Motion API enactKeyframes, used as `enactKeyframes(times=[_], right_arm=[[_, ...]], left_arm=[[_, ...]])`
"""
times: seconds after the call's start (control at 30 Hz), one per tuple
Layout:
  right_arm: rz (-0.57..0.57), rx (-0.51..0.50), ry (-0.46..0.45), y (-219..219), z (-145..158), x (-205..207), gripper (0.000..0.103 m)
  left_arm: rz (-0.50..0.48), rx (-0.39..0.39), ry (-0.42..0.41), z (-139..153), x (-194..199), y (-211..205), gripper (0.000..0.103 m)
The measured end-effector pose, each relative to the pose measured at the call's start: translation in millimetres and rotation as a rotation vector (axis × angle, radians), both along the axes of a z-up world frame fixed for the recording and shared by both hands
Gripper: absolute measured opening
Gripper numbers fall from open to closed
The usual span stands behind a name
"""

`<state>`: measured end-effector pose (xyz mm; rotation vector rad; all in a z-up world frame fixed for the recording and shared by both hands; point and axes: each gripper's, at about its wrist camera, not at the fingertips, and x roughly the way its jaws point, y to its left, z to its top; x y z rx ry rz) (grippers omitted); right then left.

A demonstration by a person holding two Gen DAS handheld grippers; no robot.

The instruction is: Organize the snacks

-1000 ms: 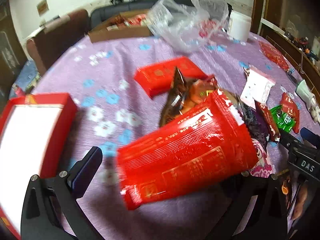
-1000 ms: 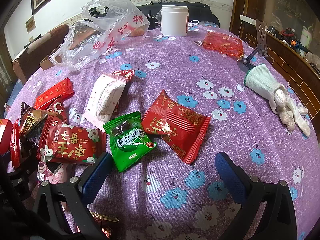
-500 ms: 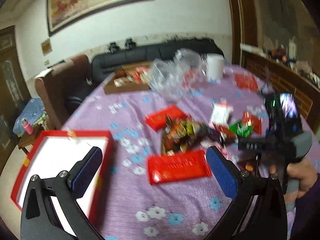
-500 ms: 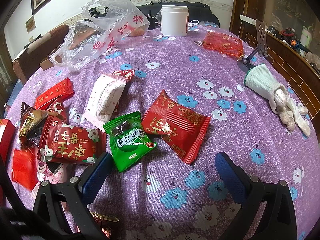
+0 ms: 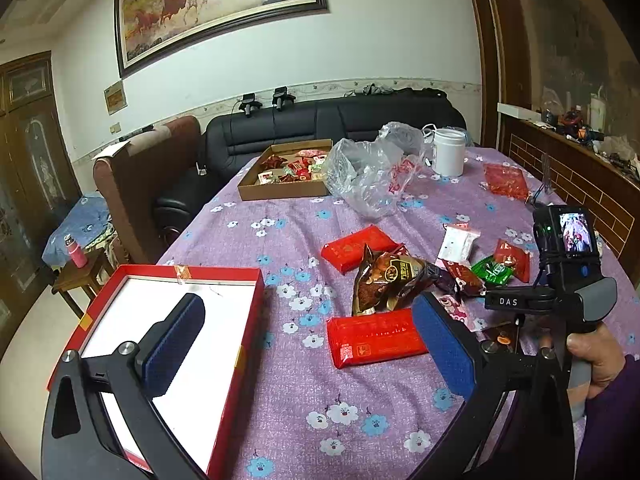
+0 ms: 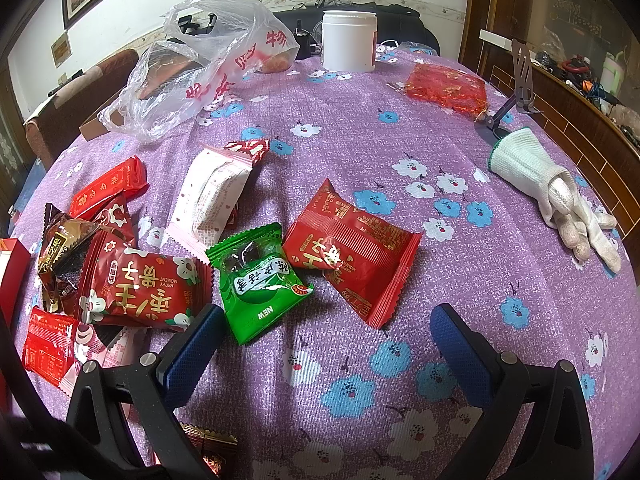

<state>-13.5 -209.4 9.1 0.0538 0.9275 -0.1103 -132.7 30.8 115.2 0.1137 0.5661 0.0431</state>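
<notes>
Purple flowered tablecloth [image 5: 304, 392] everywhere, and snacks scattered across it! The left gripper [image 5: 308, 344] hangs high above the table, jaws spread wide and holding nothing. Between its blue fingers in view lies a flat red packet [image 5: 374, 338] on the cloth, just right of the red box [image 5: 236, 364] with its bare white inside. Beyond the packet sits a brown snack bag [image 5: 384, 280], and a second red packet [image 5: 358, 246] farther back. Over on the right, a hand [image 5: 596, 356] grips the handle of the other tool. The right gripper [image 6: 324, 356] is low over the cloth, jaws wide apart, clutching nothing, with a green packet [image 6: 260, 280] and a red packet [image 6: 352, 256] lying just ahead of its fingers, side by side and touching.
</notes>
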Motion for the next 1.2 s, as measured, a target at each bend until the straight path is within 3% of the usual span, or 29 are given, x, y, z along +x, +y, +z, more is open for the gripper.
enactKeyframes(times=[0.9,1.2], right_arm=[[0.0,0.0,0.0,0,0,0,0.103],[0.0,0.0,0.0,0,0,0,0.103]], left_arm=[[0.002,-0.003,0.088,-27,20,5,0.103],[-0.002,-0.01,0.084,-30,22,6,0.103]])
